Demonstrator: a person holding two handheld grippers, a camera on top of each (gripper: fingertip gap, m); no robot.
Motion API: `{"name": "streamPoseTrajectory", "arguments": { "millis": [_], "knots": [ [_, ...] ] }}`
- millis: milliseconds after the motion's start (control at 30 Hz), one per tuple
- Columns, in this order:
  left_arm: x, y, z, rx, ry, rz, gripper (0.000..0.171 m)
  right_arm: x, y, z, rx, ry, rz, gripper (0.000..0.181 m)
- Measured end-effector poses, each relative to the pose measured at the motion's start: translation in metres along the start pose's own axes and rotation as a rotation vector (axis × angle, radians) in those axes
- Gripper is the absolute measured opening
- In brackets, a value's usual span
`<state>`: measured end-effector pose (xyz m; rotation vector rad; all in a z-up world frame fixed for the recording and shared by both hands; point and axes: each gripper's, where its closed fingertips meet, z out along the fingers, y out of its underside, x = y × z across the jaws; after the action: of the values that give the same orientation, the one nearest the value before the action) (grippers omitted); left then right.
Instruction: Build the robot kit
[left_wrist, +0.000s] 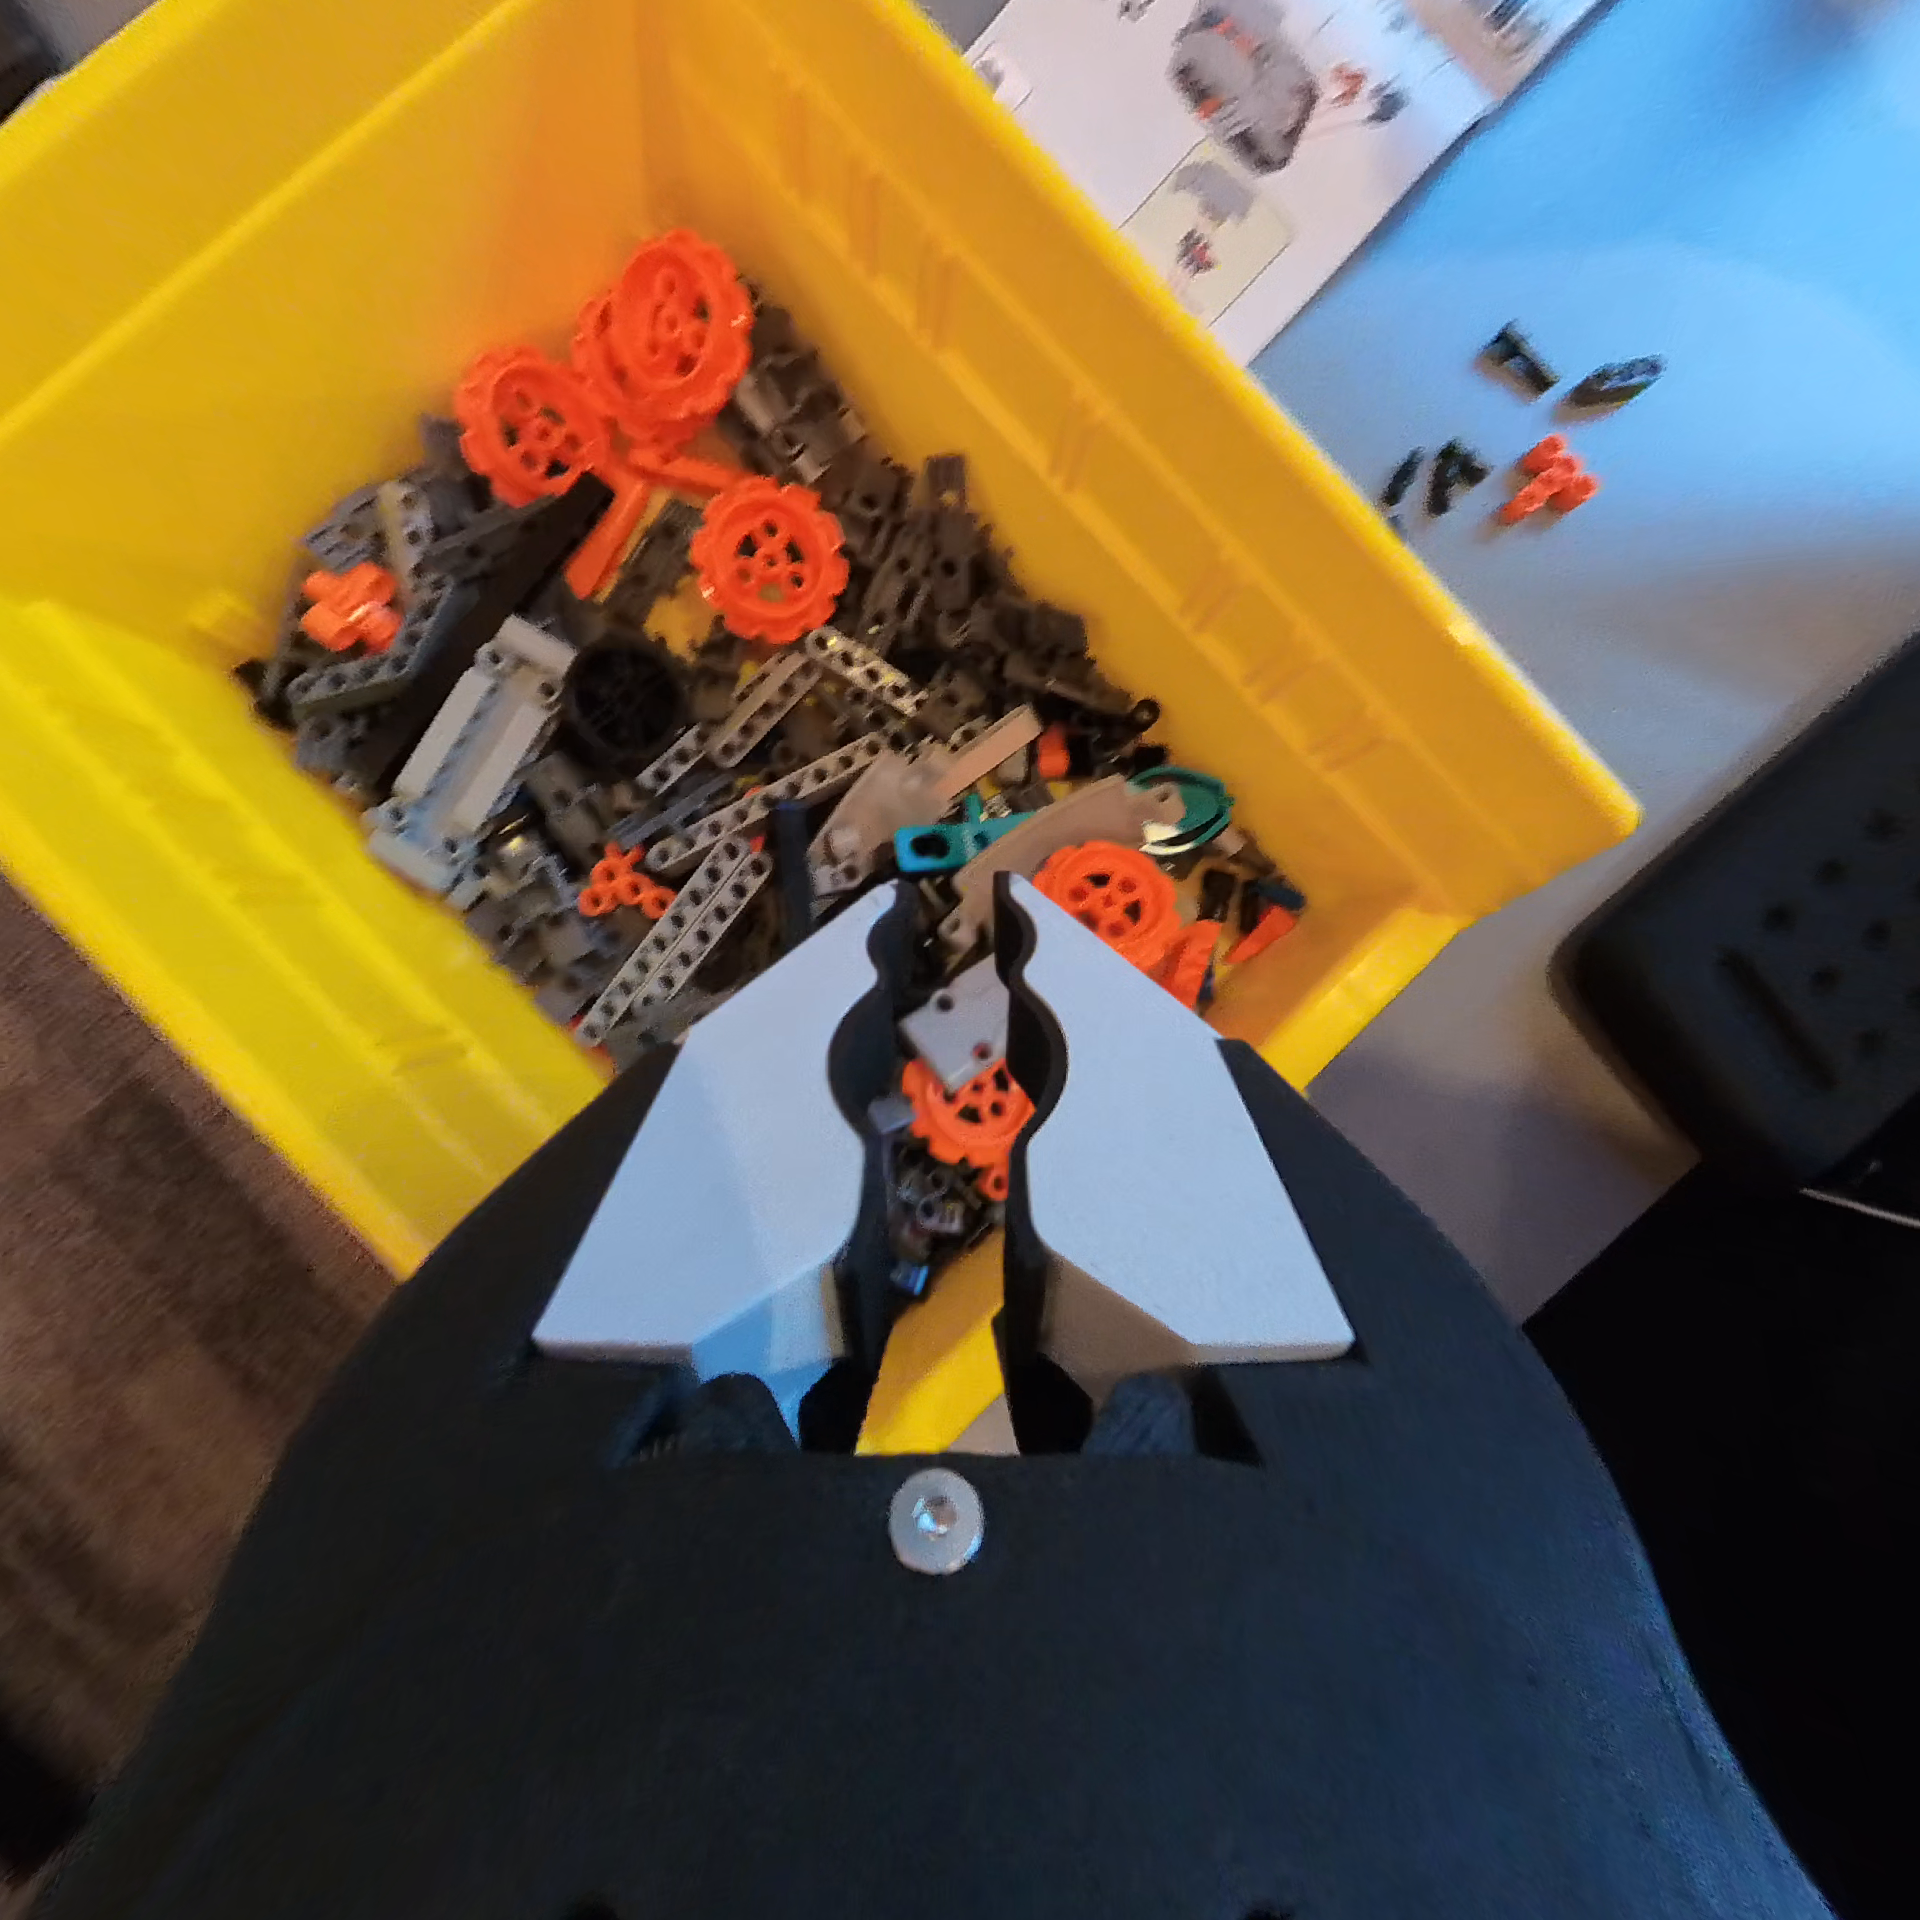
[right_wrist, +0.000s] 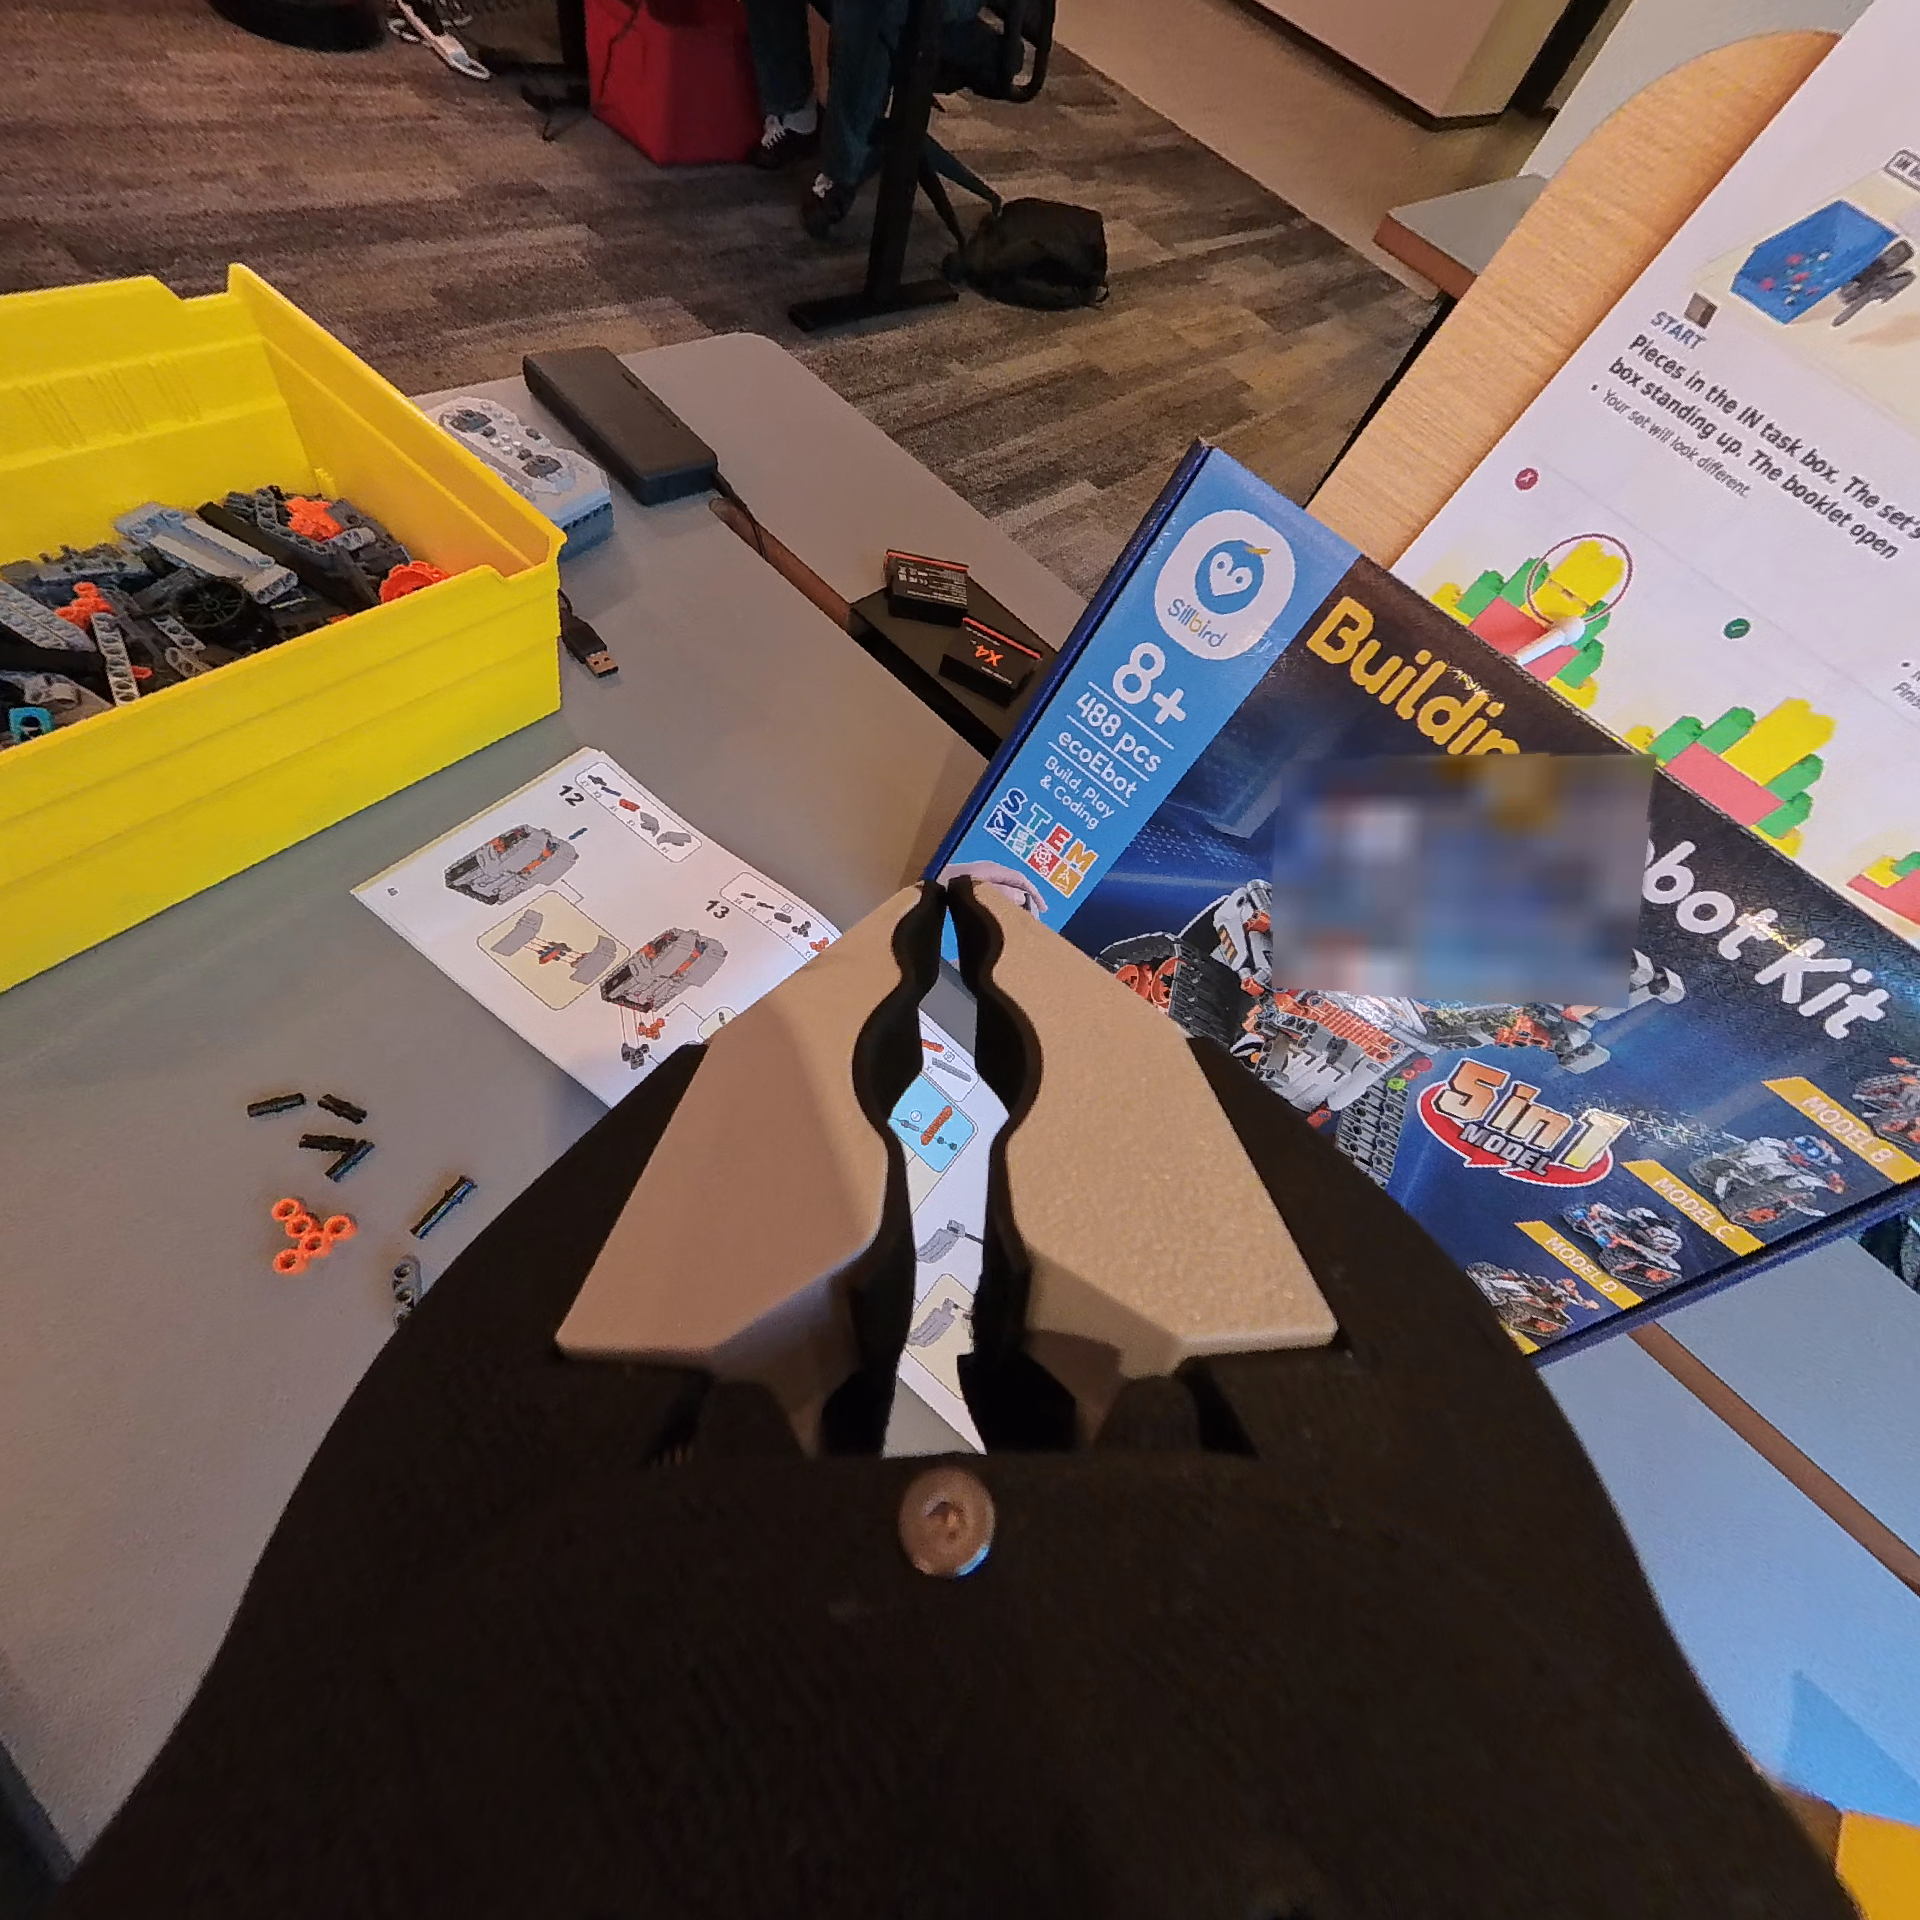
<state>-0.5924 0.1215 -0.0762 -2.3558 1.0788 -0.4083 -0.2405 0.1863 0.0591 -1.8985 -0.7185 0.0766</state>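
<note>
A yellow bin (left_wrist: 1143, 436) holds a heap of building parts: orange toothed wheels (left_wrist: 675, 332), grey holed beams (left_wrist: 727, 748), dark pieces and a teal connector (left_wrist: 935, 844). My left gripper (left_wrist: 951, 891) hovers over the bin's near corner, jaws a little apart, with nothing between them. An orange wheel and a grey block lie below the gap. My right gripper (right_wrist: 948, 889) is shut and empty above the open instruction booklet (right_wrist: 582, 914), next to the blue kit box (right_wrist: 1455, 987). The bin (right_wrist: 312, 707) also shows at the left of the right wrist view.
Loose black pins (right_wrist: 332, 1132) and a small orange connector (right_wrist: 310, 1236) lie on the grey table (right_wrist: 156, 1455). A black flat device (right_wrist: 623, 426), small black boxes (right_wrist: 956, 613) and a USB plug (right_wrist: 592, 649) sit farther back. A printed sheet (right_wrist: 1714, 520) stands at the right. The grippers' ends are close to 40 cm from one another.
</note>
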Motion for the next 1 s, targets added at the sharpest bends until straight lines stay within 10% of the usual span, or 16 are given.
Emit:
{"name": "streamPoseTrajectory", "arguments": {
  "millis": [433,1000],
  "knots": [
    [0.035,-0.014,0.071,-0.113,0.041,0.088,0.026,-0.004,0.002,0.002,-0.018,-0.009,-0.019,0.001],
    [0.033,0.006,0.083,-0.215,-0.029,0.098,0.008,-0.003,0.003,0.0,-0.023,-0.012,-0.021,0.002]
  ]
}}
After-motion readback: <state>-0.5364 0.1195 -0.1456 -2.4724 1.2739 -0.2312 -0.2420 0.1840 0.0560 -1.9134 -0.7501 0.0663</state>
